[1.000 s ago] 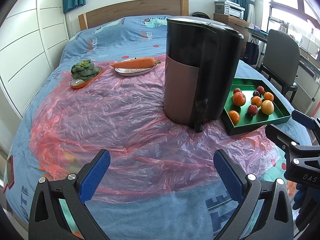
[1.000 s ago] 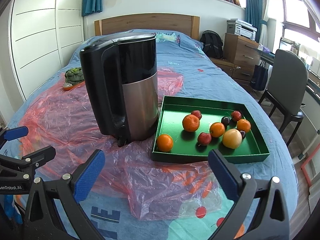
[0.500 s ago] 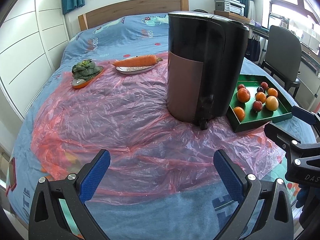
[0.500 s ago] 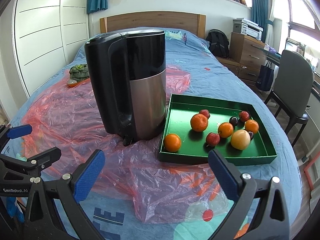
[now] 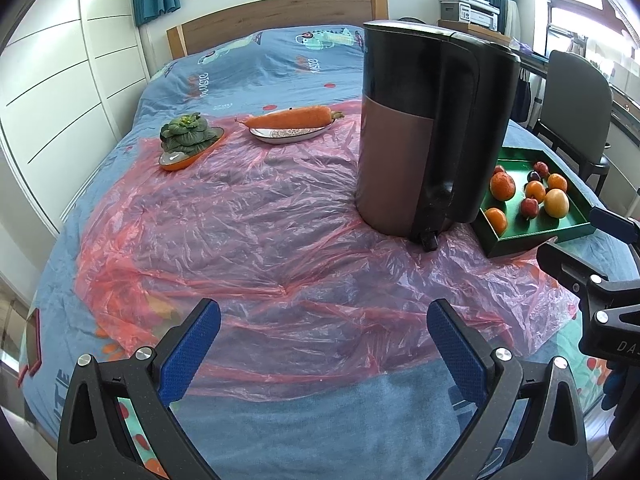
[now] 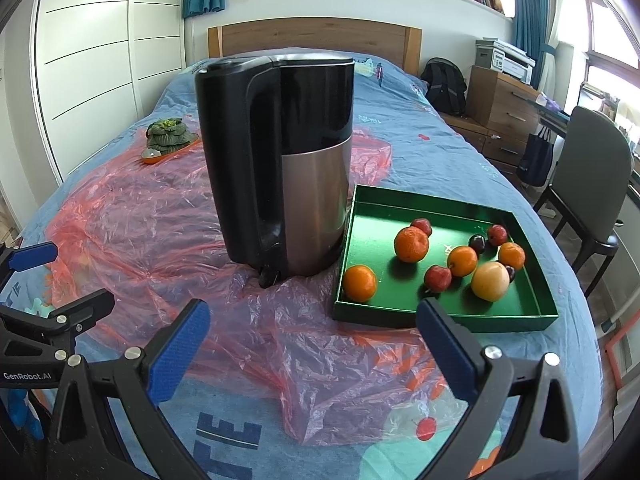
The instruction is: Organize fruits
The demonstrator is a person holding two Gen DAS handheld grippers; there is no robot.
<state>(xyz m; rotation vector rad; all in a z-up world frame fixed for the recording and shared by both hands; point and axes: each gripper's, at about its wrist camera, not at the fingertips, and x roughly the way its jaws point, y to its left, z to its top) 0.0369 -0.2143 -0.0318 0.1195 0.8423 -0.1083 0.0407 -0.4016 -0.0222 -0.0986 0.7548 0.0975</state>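
1. One bed (image 6: pixel 436 160) fills both views, its blue patterned cover overlaid by a crinkled pink plastic sheet (image 5: pixel 260 240).
2. A black and metallic kettle (image 6: pixel 288 168) stands upright on the sheet, at 12 o'clock from the right gripper and 1 o'clock from the left gripper.
3. A green tray (image 6: pixel 532 312) lies just beside the kettle at its 3 o'clock and holds the fruits: oranges (image 6: pixel 411 243), small red fruits (image 6: pixel 438 277), dark plums (image 6: pixel 477 243) and a yellow fruit (image 6: pixel 490 281).
4. Two dishes sit far back: a carrot (image 5: pixel 294 117) on a white plate (image 5: pixel 280 136), and leafy greens (image 5: pixel 185 133) on an orange dish (image 5: pixel 176 165) at its 9 o'clock.
5. The left gripper (image 5: pixel 323 344) hovers over the sheet's near edge, jaws spread wide, holding nothing.
6. The right gripper (image 6: pixel 313 340) is likewise wide apart and empty, the tray at its 1 o'clock.
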